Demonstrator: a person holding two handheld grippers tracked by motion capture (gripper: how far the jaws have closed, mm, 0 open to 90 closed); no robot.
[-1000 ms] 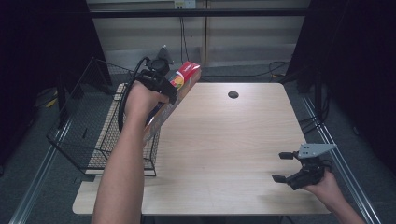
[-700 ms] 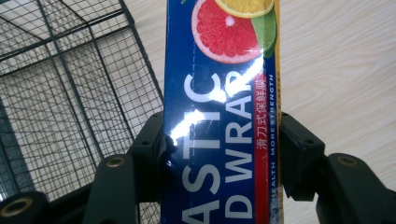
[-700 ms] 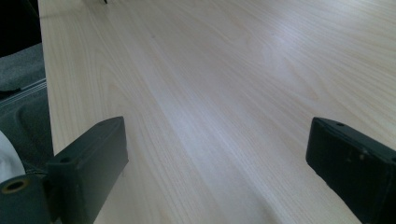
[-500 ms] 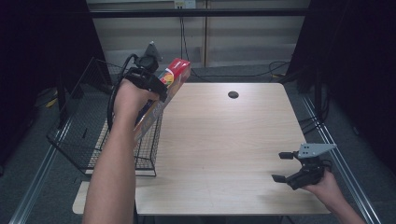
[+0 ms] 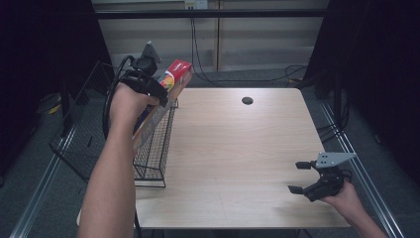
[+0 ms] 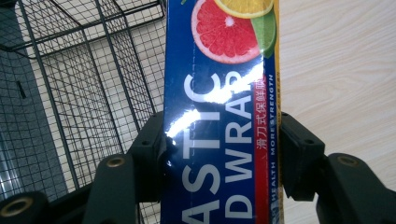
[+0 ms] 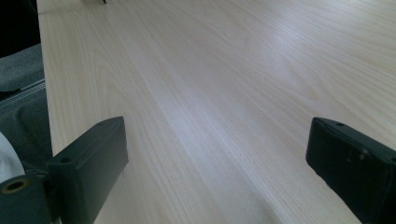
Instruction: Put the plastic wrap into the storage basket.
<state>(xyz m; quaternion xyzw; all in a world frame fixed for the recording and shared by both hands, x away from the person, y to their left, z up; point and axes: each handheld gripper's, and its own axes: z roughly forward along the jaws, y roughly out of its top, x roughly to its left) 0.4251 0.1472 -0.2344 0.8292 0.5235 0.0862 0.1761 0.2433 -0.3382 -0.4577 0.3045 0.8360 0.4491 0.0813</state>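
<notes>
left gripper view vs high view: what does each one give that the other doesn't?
Left gripper view alone: the printed face of the plastic wrap box, with citrus slices and large white lettering, and the black fingers pressed against both of its long sides.

High view alone: the right gripper open and low over the table near its right front corner, the dark round hole at the far edge, and the box's red end raised above the wire basket.

Both: the left gripper shut on the box, basket mesh, pale wood tabletop.
</notes>
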